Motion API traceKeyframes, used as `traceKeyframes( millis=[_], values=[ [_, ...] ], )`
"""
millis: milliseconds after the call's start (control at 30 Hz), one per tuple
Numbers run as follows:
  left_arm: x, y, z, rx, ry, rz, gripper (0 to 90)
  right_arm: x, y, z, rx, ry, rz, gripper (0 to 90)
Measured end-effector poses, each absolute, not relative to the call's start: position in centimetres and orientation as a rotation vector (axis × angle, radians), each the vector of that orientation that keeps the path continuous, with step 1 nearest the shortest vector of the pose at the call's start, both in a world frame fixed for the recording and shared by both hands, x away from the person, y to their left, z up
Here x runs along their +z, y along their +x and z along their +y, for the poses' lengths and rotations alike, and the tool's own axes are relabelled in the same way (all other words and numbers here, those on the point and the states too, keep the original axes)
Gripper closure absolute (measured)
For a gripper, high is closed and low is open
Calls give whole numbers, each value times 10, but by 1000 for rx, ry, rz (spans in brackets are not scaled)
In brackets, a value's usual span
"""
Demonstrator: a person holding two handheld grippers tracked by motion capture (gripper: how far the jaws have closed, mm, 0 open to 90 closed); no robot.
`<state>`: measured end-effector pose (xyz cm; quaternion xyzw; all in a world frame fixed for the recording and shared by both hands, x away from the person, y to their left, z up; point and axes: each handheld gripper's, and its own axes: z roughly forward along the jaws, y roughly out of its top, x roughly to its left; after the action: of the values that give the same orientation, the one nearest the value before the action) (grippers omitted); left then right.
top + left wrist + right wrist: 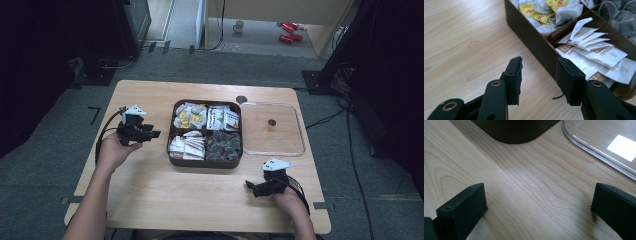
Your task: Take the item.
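The brown compartment box [205, 162] sat near the middle of the wooden table [150, 190], and everything else lay around it. The left gripper [150, 134] was held just off the box's left side, its jaws pointing at the box wall; in the left gripper view [537, 77] they stood partly apart with nothing between them but bare table. The nearest box compartment to those jaws held white and brown paper sachets [596, 53], and the one beyond it held yellow-labelled tea bags [544, 11]. The other two compartments, on the box's far side from that gripper, held more white sachets [223, 119] and dark packets [223, 145]. A clear lid [272, 129] lay flat just right of the box. The right gripper [251, 187] rested near the box's front right corner, jaws spread wide [539, 207] and empty over the wood
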<state>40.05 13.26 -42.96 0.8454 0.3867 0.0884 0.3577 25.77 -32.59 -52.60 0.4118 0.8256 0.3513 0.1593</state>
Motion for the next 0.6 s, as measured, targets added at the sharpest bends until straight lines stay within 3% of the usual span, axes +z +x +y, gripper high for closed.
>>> traceKeyframes(
  millis=[600],
  values=[
    [-415, 408, 100, 165, 2206, 895, 590, -526, 258, -326, 1003, 1180, 2360, 0]
  ],
)
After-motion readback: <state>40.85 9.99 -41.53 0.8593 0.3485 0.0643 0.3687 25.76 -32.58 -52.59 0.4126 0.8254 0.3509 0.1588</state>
